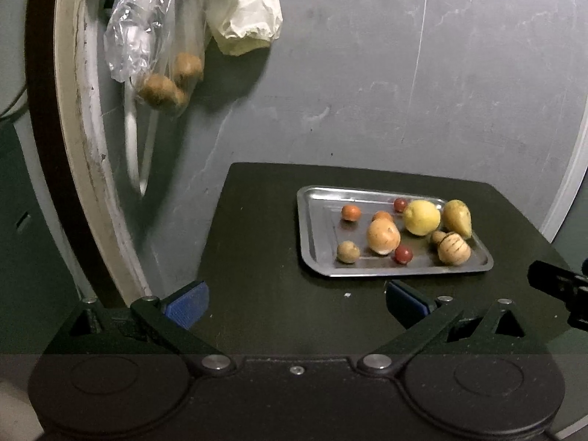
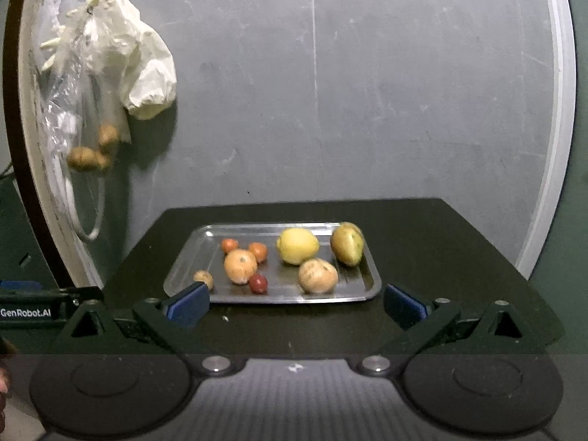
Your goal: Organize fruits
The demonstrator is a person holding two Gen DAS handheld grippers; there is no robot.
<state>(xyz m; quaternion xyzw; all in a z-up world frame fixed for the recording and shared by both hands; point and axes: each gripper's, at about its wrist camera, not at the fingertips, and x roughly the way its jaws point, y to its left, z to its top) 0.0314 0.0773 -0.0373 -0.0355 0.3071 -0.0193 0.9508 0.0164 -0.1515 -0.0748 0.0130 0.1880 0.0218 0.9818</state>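
1. Fruit all lies on one metal tray (image 2: 183, 268) set on the dark table (image 2: 441, 242); no piece shows loose on the tabletop in either view.
2. On the tray's left part sit the small pieces: two little orange fruits (image 2: 229, 245), a larger orange-tan fruit (image 2: 240, 266), a red one (image 2: 258, 283) and a small brown one (image 2: 203, 276) at the near left corner.
3. On the right part sit the large ones: a lemon (image 2: 297, 246), a pear (image 2: 347, 243) at the far right, and a pale ribbed fruit (image 2: 318, 275) in front of them.
4. The left wrist view adds a second small red fruit (image 1: 400, 204) near the far rim; the right wrist view is too blurred there to confirm it.
5. Left gripper (image 1: 296, 303) is spread wide with nothing between its blue pads, held over the table short of the tray's near edge.
6. Right gripper (image 2: 296, 303) is likewise wide apart and empty-handed, facing the tray's near rim.
7. As a judgement: the gathering on one tray fits either a finished sort or a mixed pile awaiting one. Small and large pieces look loosely grouped by side, but no second container for sorting is visible.
8. A clear bag (image 1: 147, 44) holding brown fruit hangs at the wall, apart from the tray.
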